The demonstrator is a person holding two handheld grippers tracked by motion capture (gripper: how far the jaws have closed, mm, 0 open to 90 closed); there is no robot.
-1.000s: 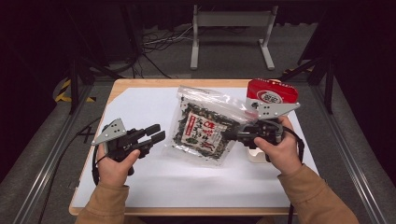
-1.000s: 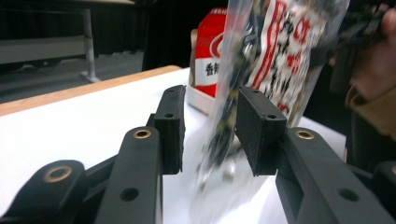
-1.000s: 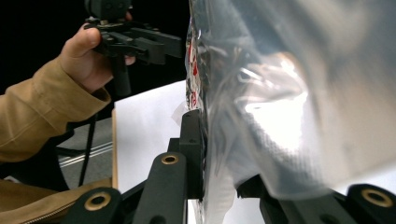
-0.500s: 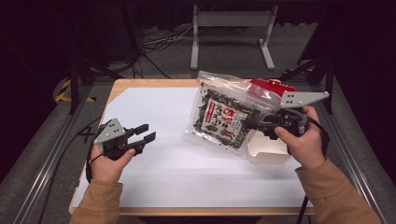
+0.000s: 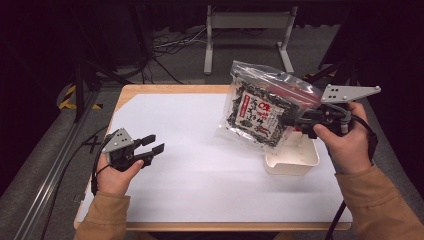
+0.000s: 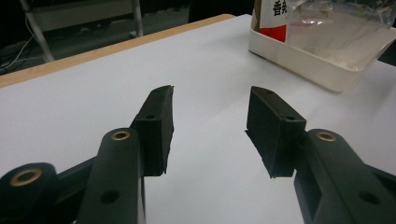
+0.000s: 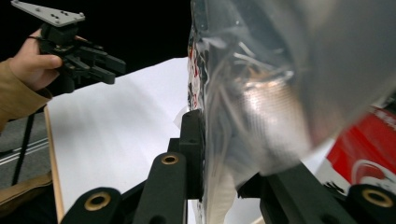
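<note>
High view: right gripper [image 5: 295, 121], jaws clamped on the clear plastic seaweed bag [image 5: 260, 111], should lower it squarely into the white rectangular tray [image 5: 295, 161]; left gripper [image 5: 150, 148] jaws apart.

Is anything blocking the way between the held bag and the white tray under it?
Nothing visible does. The right gripper holds the clear snack bag lifted above the left part of the white tray. A red-labelled packet shows beside the bag; whether it lies in the tray is unclear. The left gripper is open, far off.

Clear bag [image 5: 260, 107] — dark contents, red-and-white label, red zip strip — above a white tray [image 5: 295, 160].
</note>
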